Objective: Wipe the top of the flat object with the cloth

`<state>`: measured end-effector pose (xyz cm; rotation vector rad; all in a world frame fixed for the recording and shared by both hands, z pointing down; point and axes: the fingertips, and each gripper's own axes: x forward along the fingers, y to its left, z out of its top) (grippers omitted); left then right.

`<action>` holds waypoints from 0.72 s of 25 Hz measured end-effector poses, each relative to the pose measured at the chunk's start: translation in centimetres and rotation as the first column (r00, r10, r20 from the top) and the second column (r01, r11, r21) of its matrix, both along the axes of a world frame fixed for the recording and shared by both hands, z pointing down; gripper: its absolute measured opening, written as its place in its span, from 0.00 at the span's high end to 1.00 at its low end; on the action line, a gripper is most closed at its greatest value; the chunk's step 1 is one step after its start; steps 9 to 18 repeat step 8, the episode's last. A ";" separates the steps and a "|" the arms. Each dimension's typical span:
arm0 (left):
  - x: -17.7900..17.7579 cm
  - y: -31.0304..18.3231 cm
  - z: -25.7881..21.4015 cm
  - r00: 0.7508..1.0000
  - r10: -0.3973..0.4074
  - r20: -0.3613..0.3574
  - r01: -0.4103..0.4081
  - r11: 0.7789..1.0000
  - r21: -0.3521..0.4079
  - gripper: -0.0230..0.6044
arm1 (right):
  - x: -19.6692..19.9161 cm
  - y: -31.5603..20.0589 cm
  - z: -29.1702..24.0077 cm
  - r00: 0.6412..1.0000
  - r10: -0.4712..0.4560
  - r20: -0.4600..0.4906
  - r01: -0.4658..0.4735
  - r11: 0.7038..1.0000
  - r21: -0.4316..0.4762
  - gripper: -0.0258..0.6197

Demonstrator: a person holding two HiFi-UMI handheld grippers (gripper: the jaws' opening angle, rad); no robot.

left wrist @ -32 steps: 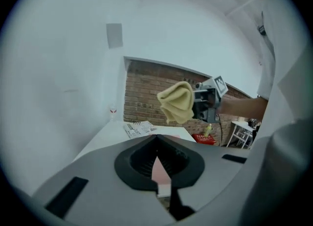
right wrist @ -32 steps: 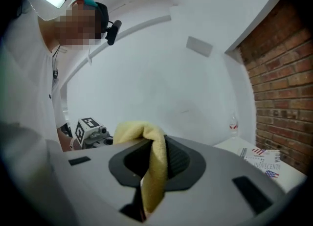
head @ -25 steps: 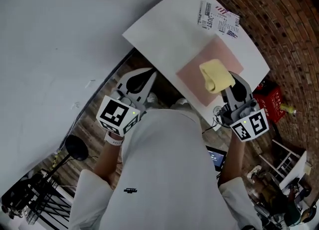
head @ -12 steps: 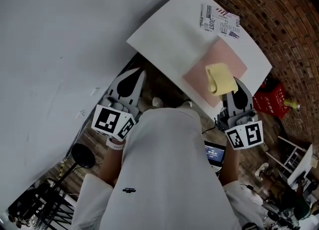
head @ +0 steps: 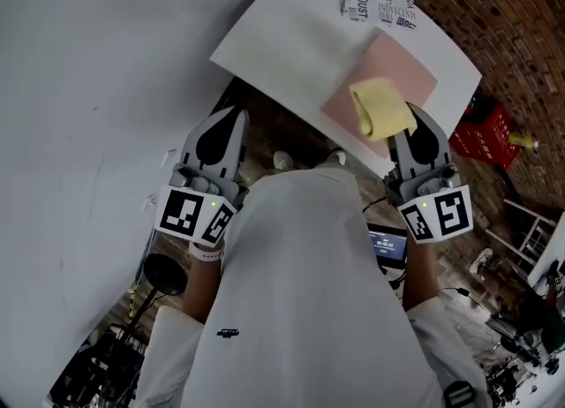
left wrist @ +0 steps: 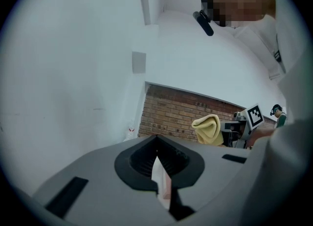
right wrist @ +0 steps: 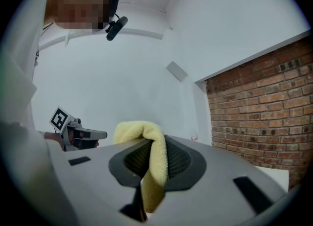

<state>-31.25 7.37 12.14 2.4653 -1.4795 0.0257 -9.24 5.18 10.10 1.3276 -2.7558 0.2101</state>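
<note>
The right gripper (head: 413, 132) is clamped on a fold of the yellow cloth (head: 381, 108). The right gripper view shows the fabric pinched between the jaws, with a loose bunch humped over the tips. From the head view the cloth sits over the near part of the pink sheet (head: 406, 75), which lies flat on the white table (head: 291, 35) close to its near edge. Whether the cloth actually touches the sheet cannot be told. The left gripper (head: 221, 137) hangs off the table, between wall and table edge, with its jaws drawn together on nothing and only a thin sliver of light between them. Wiping looks barely begun.

The main risk is the sheet itself. It appears thin and nothing pins it, so a dragging stroke could slide or buckle it, and a pull toward the person might carry it off the edge. The cloth is bunched rather than spread, so a pass would likely cover only a narrow strip and leave areas unwiped. If the gripper is pressed too low, the hard jaw tips rather than the fabric could scrape the sheet. Friction could also tug the fold out of the jaws.
</note>
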 end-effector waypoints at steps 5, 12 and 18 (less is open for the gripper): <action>0.5 0.0 0.3 1.000 0.019 -0.008 -0.019 1.000 -0.005 0.94 | -0.4 0.5 -0.3 1.000 0.003 -0.005 -0.003 1.000 0.013 0.87; 1.3 0.3 0.3 1.000 0.024 -0.010 -0.024 1.000 -0.010 0.93 | -0.2 0.9 -0.5 1.000 0.004 0.003 -0.004 1.000 0.015 0.87; 1.3 0.3 0.3 1.000 0.024 -0.010 -0.024 1.000 -0.010 0.93 | -0.2 0.9 -0.5 1.000 0.004 0.003 -0.004 1.000 0.015 0.87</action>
